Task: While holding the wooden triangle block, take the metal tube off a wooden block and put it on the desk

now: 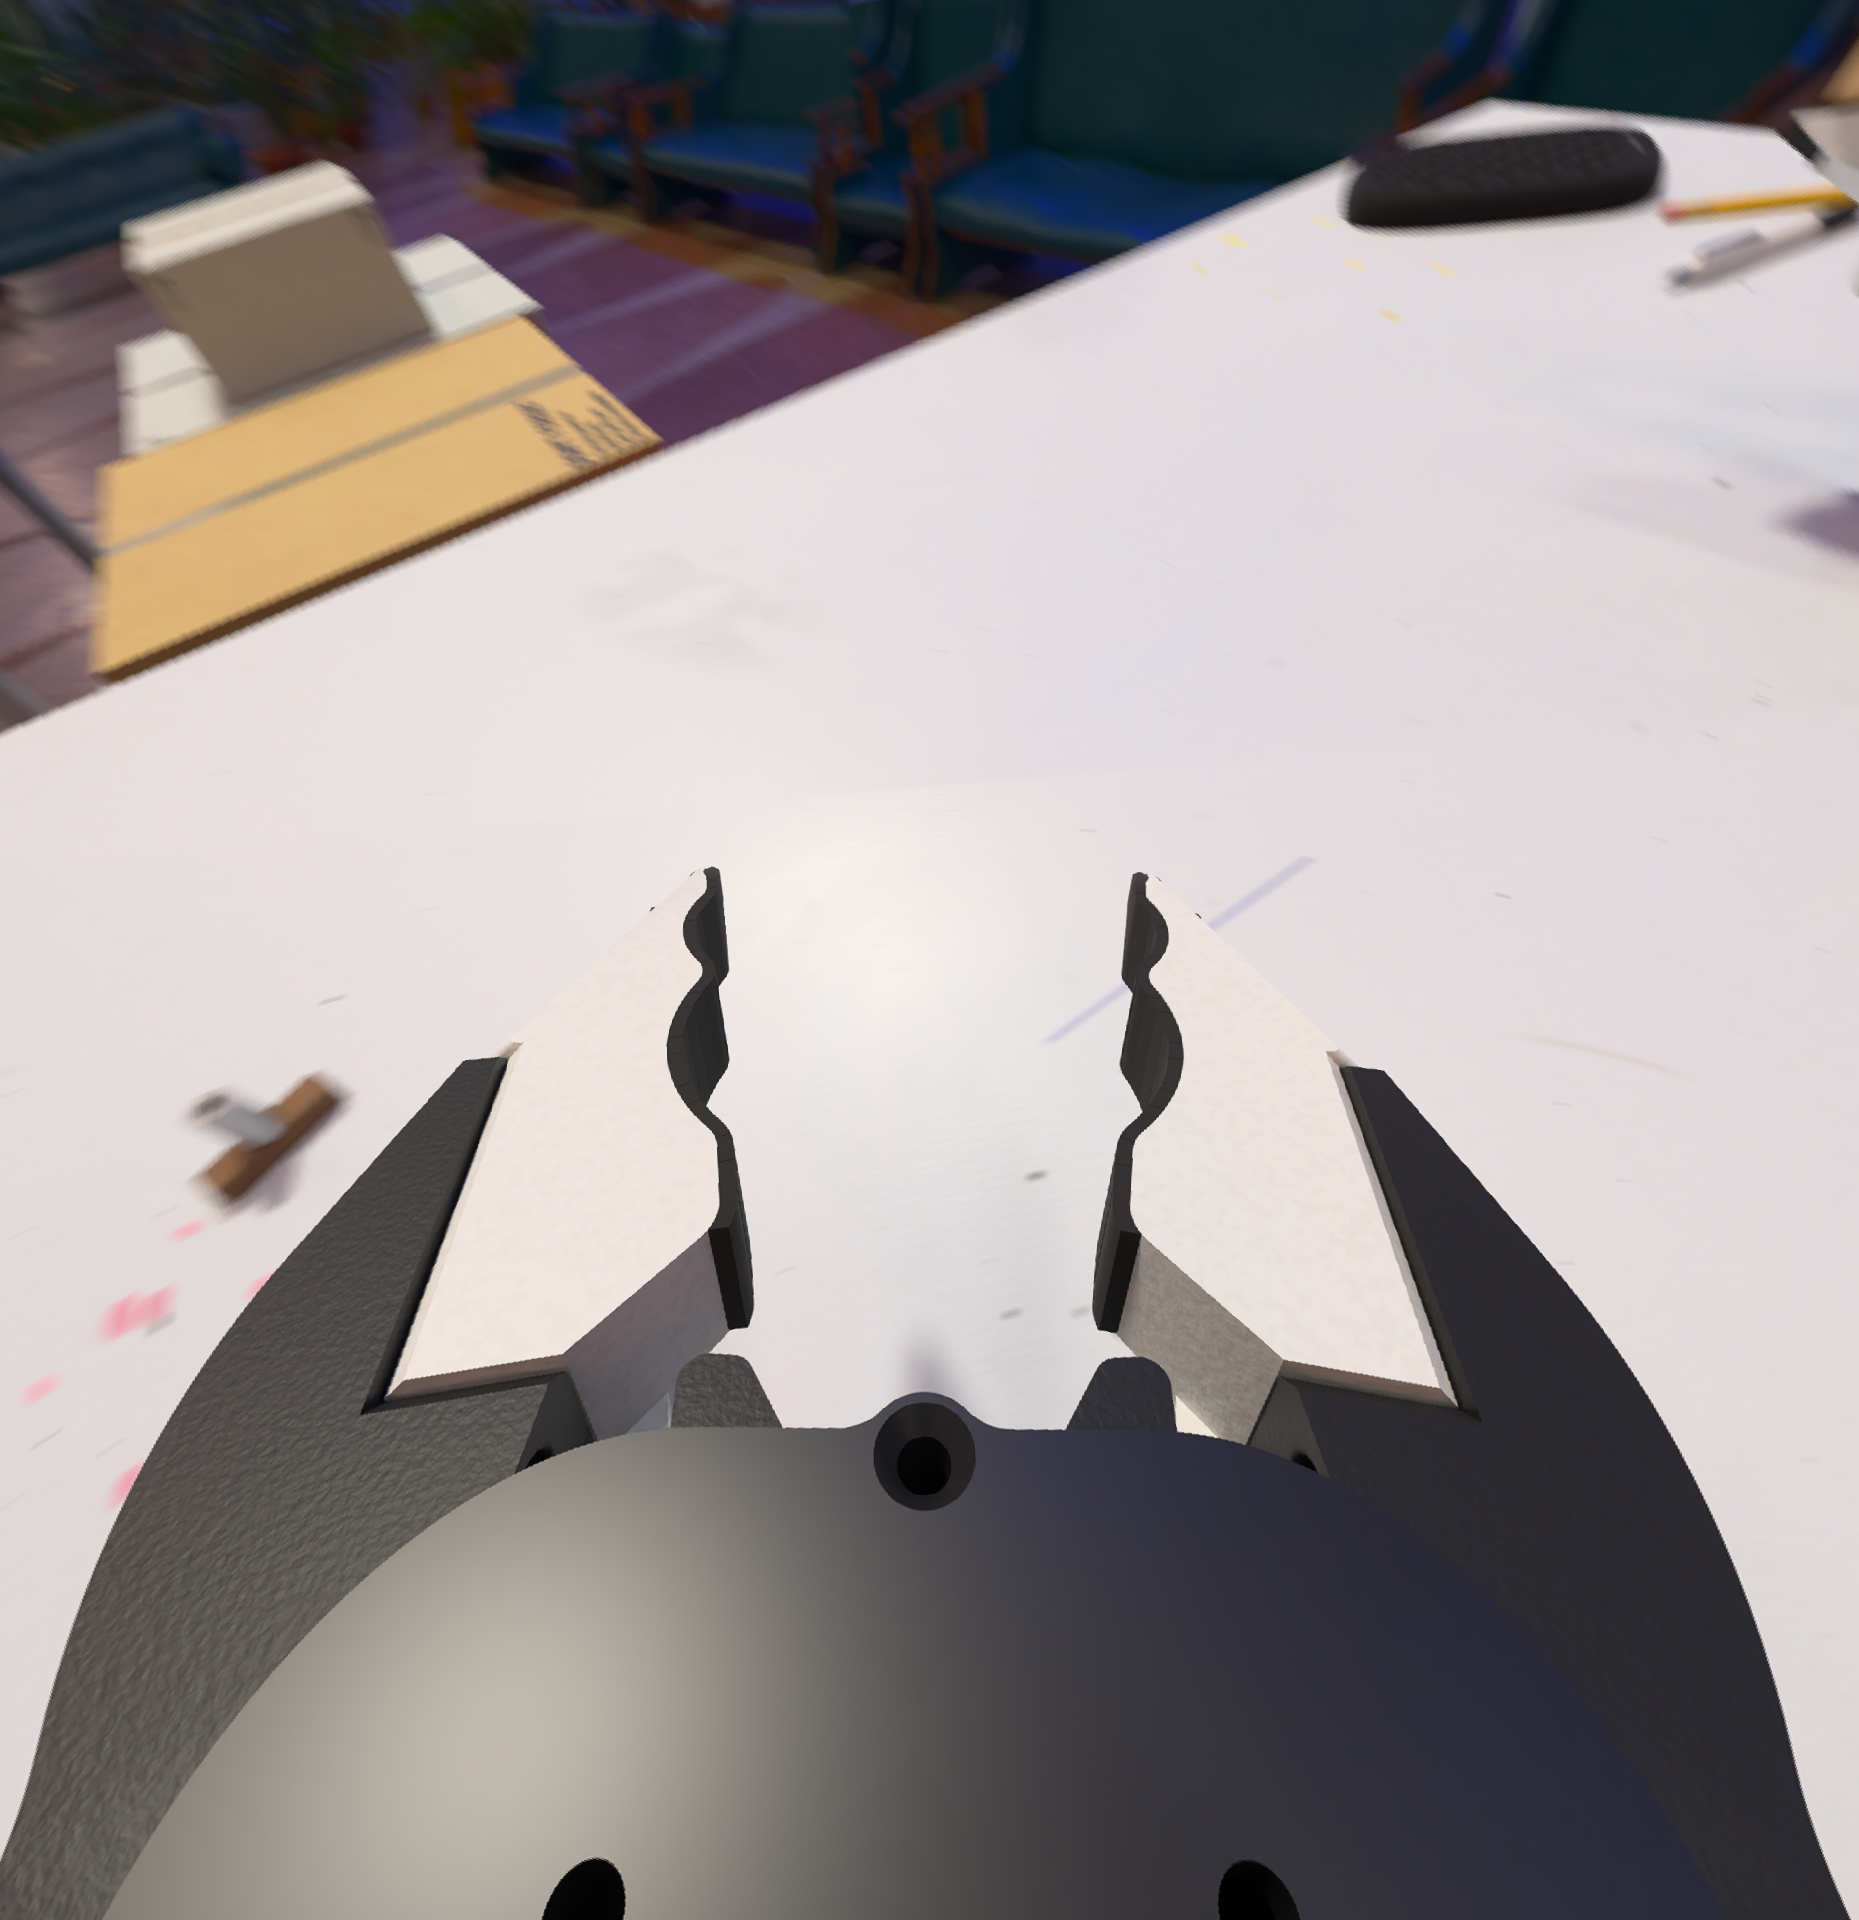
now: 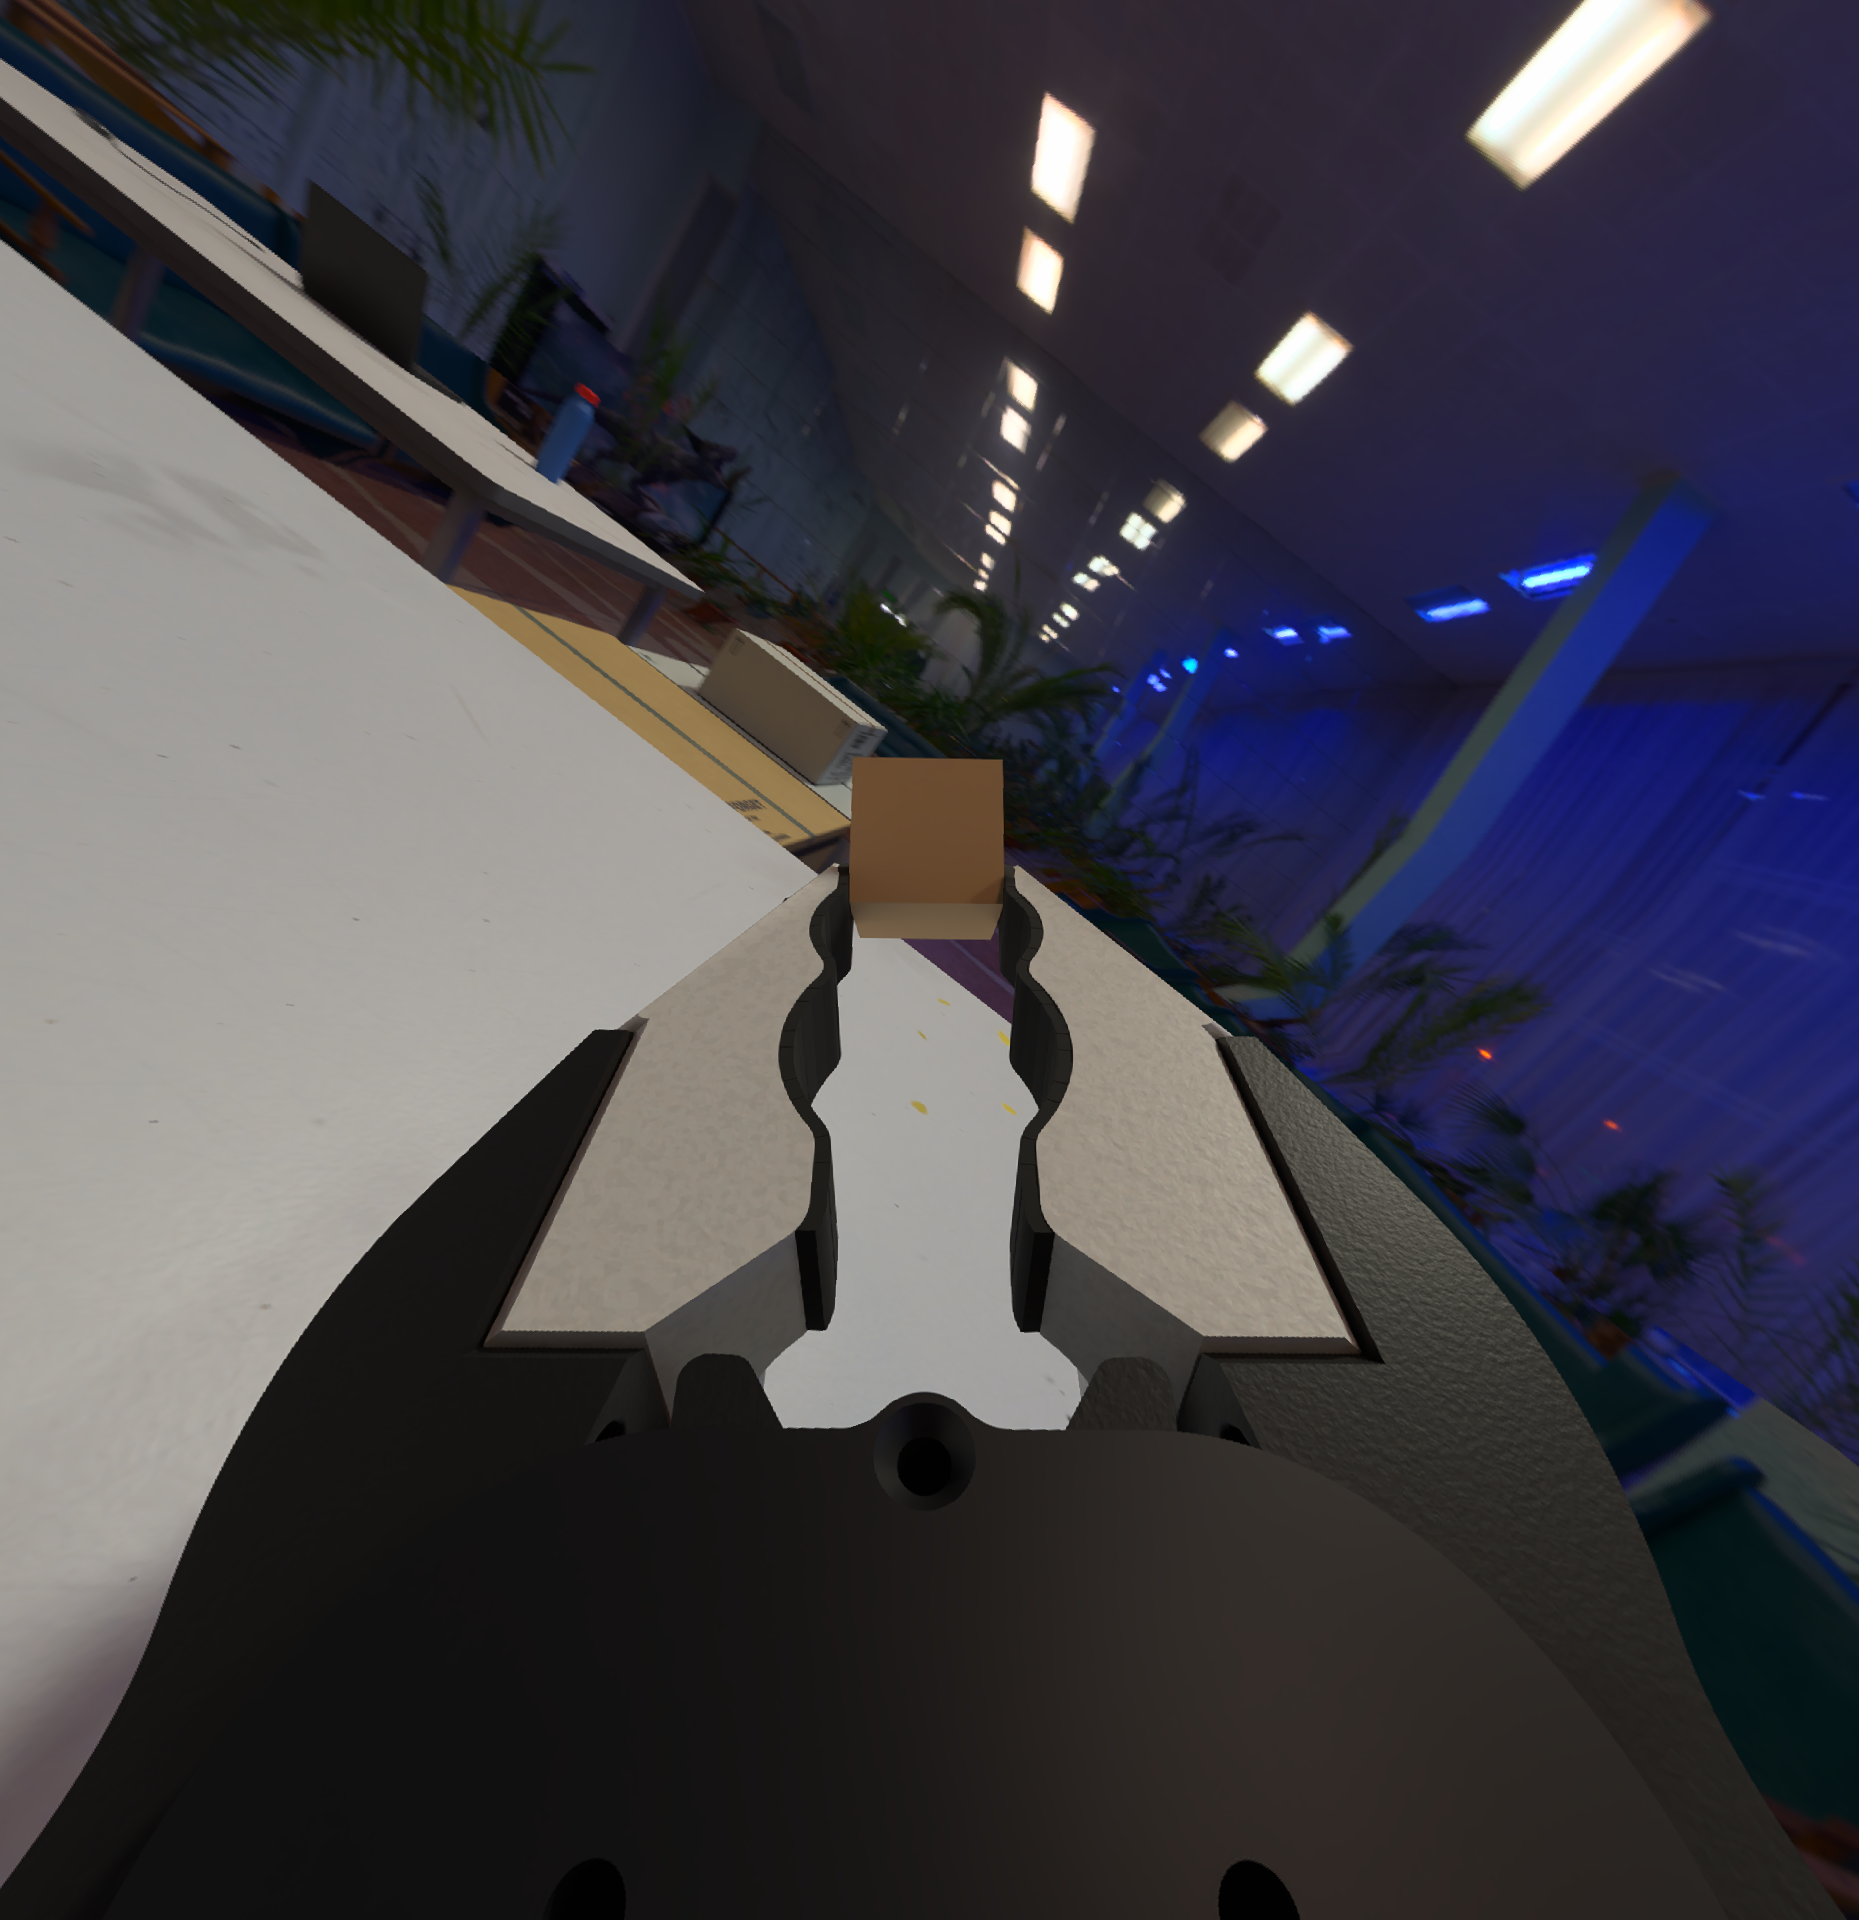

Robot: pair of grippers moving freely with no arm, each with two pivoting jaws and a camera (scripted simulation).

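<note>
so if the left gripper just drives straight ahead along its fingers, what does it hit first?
Probably bare desk. The left gripper is open and empty, angled down at clear white surface. The wooden block with the metal tube lies well off to its left, outside that line. Depth is unclear.

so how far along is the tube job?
Done: right gripper is shut on the wooden block, held above the desk. In hand: left gripper is open and empty. Left: the metal tube still sits across its dark wooden block, off to the side.
</note>
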